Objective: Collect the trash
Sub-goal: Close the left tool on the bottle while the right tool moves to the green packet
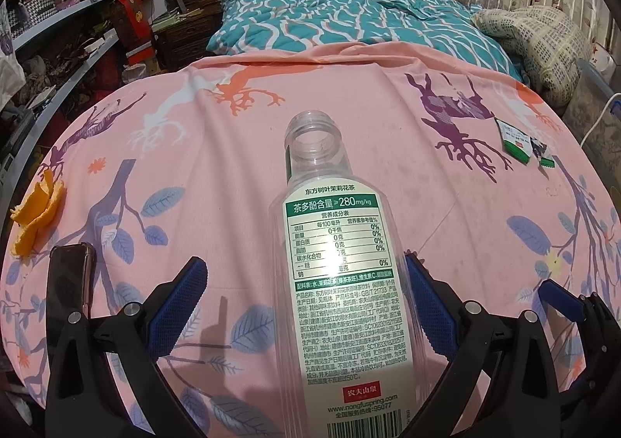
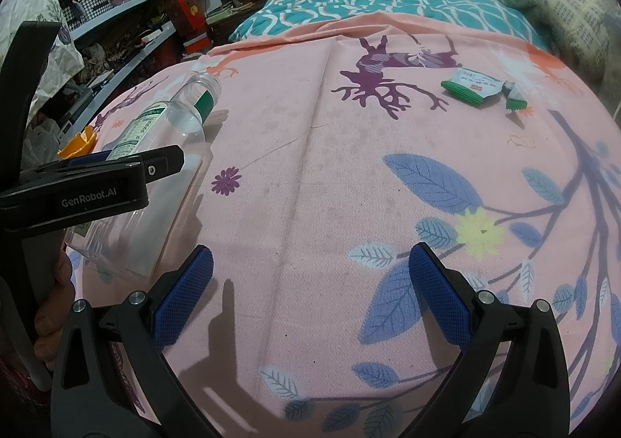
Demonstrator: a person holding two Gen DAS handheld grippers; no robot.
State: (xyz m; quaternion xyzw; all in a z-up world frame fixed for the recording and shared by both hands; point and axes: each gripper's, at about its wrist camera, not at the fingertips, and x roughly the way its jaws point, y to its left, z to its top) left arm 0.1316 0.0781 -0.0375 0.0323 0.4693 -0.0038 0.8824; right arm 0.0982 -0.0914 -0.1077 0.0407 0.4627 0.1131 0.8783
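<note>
An empty clear plastic bottle (image 1: 337, 283) with a white and green label lies on the pink sheet, capless mouth pointing away. My left gripper (image 1: 306, 306) is open with the bottle between its blue pads, not pinched; the right pad is at its side. In the right wrist view the bottle (image 2: 170, 127) lies at the left with the left gripper (image 2: 104, 166) over it. My right gripper (image 2: 310, 294) is open and empty above bare sheet. Green and white wrappers (image 1: 522, 143) (image 2: 471, 89) lie far right. Orange peel (image 1: 37, 213) (image 2: 77, 145) lies at the left edge.
A phone (image 1: 71, 279) lies on the sheet left of the left gripper. The pink printed sheet (image 2: 310, 166) covers the bed's foot; a teal quilt (image 1: 349, 11) and a pillow (image 1: 535, 38) lie beyond. Cluttered shelves (image 1: 58, 30) stand at the left.
</note>
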